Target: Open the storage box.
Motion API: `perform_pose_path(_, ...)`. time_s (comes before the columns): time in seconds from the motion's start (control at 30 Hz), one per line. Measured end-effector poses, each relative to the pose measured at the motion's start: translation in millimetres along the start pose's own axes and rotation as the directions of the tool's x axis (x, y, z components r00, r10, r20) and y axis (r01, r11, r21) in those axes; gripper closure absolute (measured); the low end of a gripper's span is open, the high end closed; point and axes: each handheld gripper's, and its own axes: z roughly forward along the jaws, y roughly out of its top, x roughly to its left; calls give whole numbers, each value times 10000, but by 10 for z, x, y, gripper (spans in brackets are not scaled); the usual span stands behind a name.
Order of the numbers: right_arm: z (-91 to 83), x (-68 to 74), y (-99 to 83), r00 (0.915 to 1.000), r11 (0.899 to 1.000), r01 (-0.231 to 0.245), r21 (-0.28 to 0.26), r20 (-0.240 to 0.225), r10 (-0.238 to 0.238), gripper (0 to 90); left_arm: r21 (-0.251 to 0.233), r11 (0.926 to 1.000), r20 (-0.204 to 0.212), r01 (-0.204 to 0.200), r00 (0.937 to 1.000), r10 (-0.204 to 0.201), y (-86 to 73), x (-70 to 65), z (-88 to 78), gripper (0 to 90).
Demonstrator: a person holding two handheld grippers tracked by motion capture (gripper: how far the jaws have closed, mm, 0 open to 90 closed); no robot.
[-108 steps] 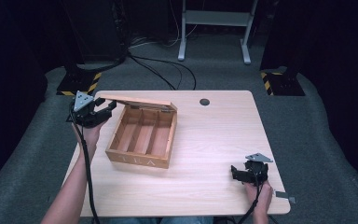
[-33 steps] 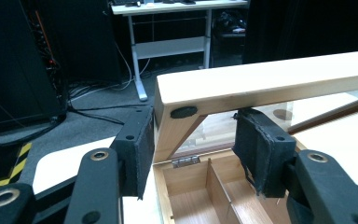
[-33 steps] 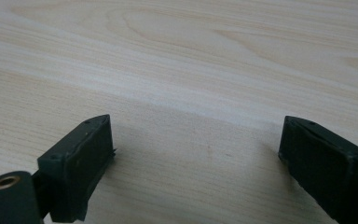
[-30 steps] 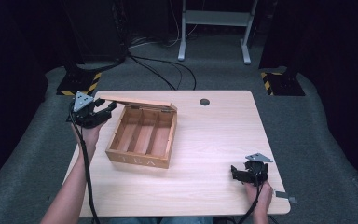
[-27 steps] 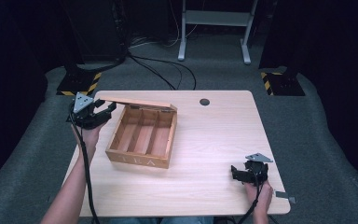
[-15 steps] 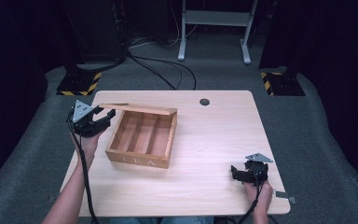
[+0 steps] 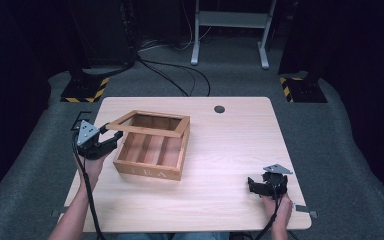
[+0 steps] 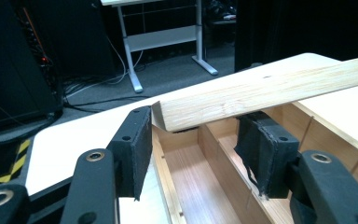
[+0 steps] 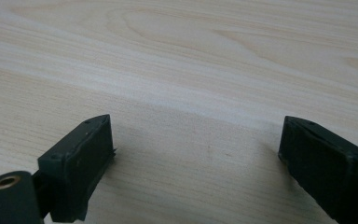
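Note:
A wooden box (image 7: pixel 150 160) with several lengthwise compartments stands on the left half of the table. Its open-frame lid (image 7: pixel 147 131) hovers slightly tilted just above the box's rim. My left gripper (image 7: pixel 111 135) is shut on the lid's near-left corner. In the left gripper view the lid's light bar (image 8: pixel 270 88) runs between the pads of my left gripper (image 8: pixel 193 135), with the box's compartments (image 8: pixel 205 182) beneath. My right gripper (image 7: pixel 251 186) rests at the table's front right, jaws wide open. In the right gripper view it (image 9: pixel 196 154) has bare tabletop (image 9: pixel 177 70) between its jaws.
A small dark round cap (image 7: pixel 219 108) sits near the table's far edge. Behind the table are a white desk frame (image 7: pixel 230 30), floor cables (image 7: pixel 170 75) and yellow-black striped bases (image 7: pixel 85 90).
The lid has come down from a steeper raised tilt to just above the box. My left gripper moved down and toward the person with it. The right gripper stayed still.

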Motion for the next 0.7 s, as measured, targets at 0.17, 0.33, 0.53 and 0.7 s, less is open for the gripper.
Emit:
perform_pose_path(0.17, 0, 0, 0, 10000, 10000, 0, -4, 7, 0, 95, 58, 10000, 133, 24, 9999, -25, -98, -6, -30, 450)
perform_pose_path(0.33, 0, -1, 0, 10000, 10000, -4, -4, -9, 4, 94, 82, 9999, 177, 99, 9998, -101, -219, -26, -52, 449)
perform_pose_path(0.53, 0, -1, 0, 10000, 10000, -4, -7, -7, 4, 94, 124, 9999, 157, 100, 9998, -102, -351, -49, -77, 442)
perform_pose_path(0.7, 0, -1, 0, 10000, 10000, -1, -3, -8, 1, 95, 231, 9995, 190, 206, 9996, -210, -480, -58, -88, 430)
